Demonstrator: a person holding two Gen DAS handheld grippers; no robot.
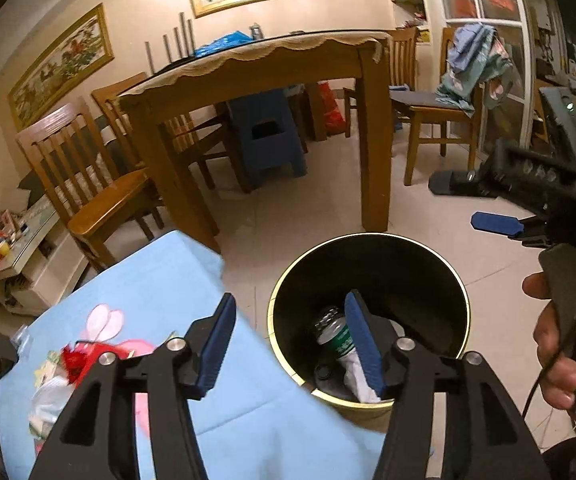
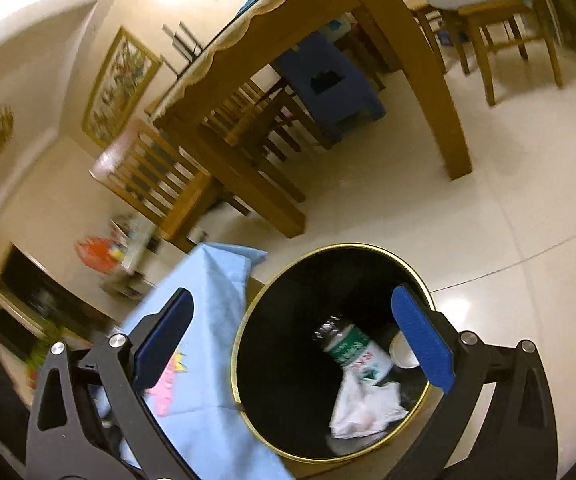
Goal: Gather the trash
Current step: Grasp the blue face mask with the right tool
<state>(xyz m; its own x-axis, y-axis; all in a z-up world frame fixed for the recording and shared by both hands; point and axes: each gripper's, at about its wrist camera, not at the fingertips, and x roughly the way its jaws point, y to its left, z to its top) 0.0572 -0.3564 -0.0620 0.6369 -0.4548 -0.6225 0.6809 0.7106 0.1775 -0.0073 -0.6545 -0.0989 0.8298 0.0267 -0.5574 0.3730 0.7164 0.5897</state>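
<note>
Bottle (image 2: 353,350) in bin (image 2: 367,247) has green-white label w/ print, too blurred to read.

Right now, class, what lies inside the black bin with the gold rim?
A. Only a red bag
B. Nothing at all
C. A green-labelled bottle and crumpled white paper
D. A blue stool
C: the right wrist view looks into the bin and shows the green-labelled bottle beside the crumpled white paper.
</note>
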